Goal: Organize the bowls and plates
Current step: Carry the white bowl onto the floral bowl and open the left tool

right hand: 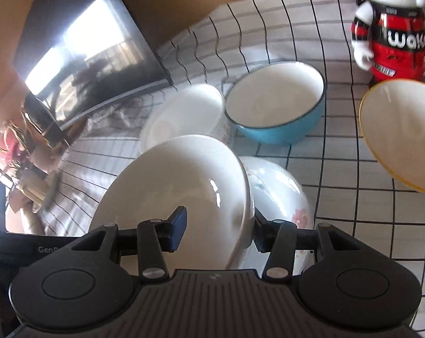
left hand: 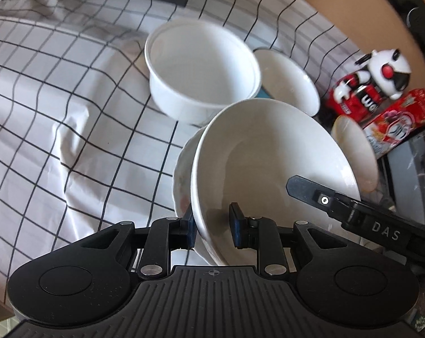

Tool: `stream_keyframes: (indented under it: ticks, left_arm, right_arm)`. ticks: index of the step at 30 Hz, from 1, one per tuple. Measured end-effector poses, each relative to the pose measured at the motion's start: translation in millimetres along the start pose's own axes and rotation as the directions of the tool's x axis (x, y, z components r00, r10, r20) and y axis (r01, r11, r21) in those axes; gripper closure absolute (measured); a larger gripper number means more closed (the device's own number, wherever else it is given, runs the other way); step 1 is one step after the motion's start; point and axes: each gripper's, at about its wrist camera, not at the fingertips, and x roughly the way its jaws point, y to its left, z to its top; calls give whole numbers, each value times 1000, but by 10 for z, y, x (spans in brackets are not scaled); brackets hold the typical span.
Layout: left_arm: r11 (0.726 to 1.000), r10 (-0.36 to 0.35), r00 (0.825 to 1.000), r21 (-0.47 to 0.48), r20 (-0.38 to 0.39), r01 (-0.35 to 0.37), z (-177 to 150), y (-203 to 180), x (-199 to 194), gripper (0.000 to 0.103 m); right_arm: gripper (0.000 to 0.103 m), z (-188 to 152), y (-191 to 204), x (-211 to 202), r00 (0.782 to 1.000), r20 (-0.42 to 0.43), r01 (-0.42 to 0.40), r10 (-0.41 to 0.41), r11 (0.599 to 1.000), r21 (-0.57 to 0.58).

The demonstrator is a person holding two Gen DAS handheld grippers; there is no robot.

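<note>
A white bowl (left hand: 268, 157) (right hand: 178, 197) is tilted over a floral bowl (left hand: 181, 180) (right hand: 280, 197) on the checked cloth. My left gripper (left hand: 212, 225) straddles the white bowl's near rim, one pad inside and one outside, with a gap showing at the inner pad. My right gripper (right hand: 218, 228) straddles the opposite rim the same way; its finger (left hand: 305, 188) shows inside the bowl in the left wrist view. Behind stand a straight-sided white bowl (left hand: 201, 67) (right hand: 184, 112), a blue bowl (left hand: 288, 79) (right hand: 277, 101) and a yellow-rimmed bowl (left hand: 356, 155) (right hand: 404, 132).
A red and white robot figure (left hand: 367, 84) (right hand: 389, 25) and a red box (left hand: 401, 115) stand at the cloth's right edge. A dark screen (right hand: 83, 45) leans at the back. The checked cloth (left hand: 57, 112) lies wrinkled to the left.
</note>
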Motion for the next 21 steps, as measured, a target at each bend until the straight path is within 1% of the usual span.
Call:
stream_keyframes:
  ticks: [3,7,10,14,21]
  left_arm:
    - [1000,3,999,3,-33,-3,7,36,126,77]
    - [1000,-5,997,14,-82,7,31,37,299,77]
    - [1000,-6,995,24,-100,8,61,20,381,77]
    - [1000,-3,994,26,-113,6,117,25,445,77]
    - [999,7,994,47,-108,-2,165,12,487,77]
  right_arm:
    - [54,-7,-103,143,1000,-24,2,-1,999,34]
    - [54,-48,-235,232,999,-40,16,-14,997,72]
    - [54,-60,-327,285,999,-45,21,-16,995,102]
    - [53,-55,-365,342,999,-49,26,-20,994,110]
    - [53,-59,-401,400,998,-58,36,-30,993,116]
